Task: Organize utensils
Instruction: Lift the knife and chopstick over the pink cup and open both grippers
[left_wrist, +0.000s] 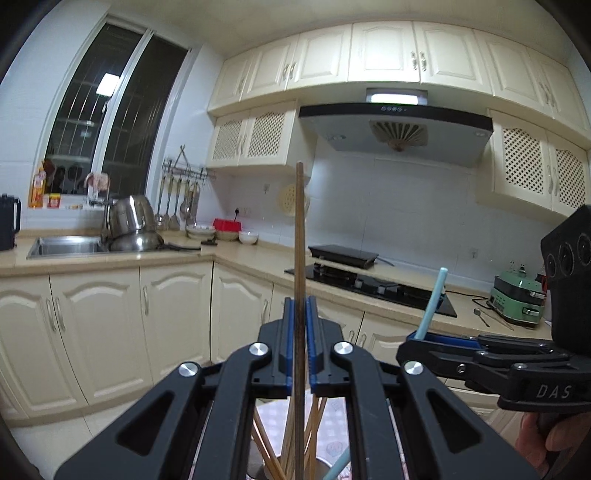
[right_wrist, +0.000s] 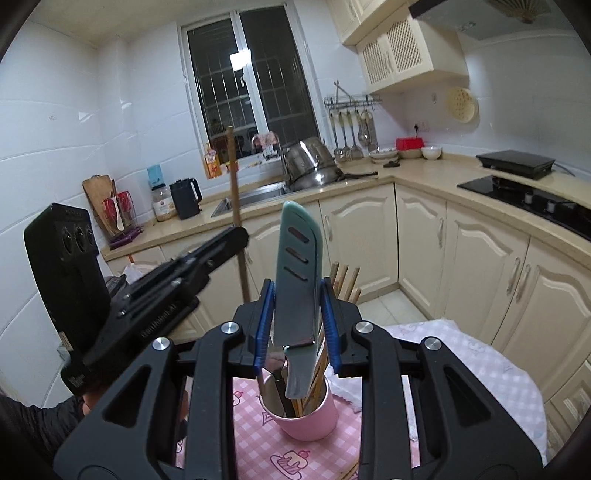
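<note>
Above a small surface (right_wrist: 491, 369) covered with a pink patterned cloth (right_wrist: 258, 435), two claws are held side by side. The left claw (left_wrist: 300, 317) is pressed together on a single dark brown chopstick (left_wrist: 300, 229), which is gripped between the blue pads and stands upright, its top reaching well above the fingertips. In the right wrist view the same chopstick (right_wrist: 236, 206) is seen rising past the tip of the left claw (right_wrist: 236, 234).

The right claw (right_wrist: 297, 306) is pinching a teal knife sheath (right_wrist: 299, 273), held nearly upright between the blue pads with its rounded tip pointing up and three slots showing on its face. In the left wrist view this sheath (left_wrist: 434, 302) is seen as a pale blue strip sticking up from the right claw (left_wrist: 443, 338).

Below the right claw, a pink cup (right_wrist: 306, 417) stands on the cloth. Several light wooden chopsticks (right_wrist: 345, 277) and some dark-handled utensils are held in it, leaning against its rim. The lower end of the sheath is seen in front of the cup's mouth; whether it touches the cup cannot be told.

At the lower right of the left wrist view, part of a hand (left_wrist: 546, 439) is seen gripping the right claw's handle.

Far behind, a sink (left_wrist: 66, 245) with steel pots (left_wrist: 133, 221) beside it is set into the kitchen counter (right_wrist: 424, 173), and a black hob (left_wrist: 369, 286) lies to the right.
</note>
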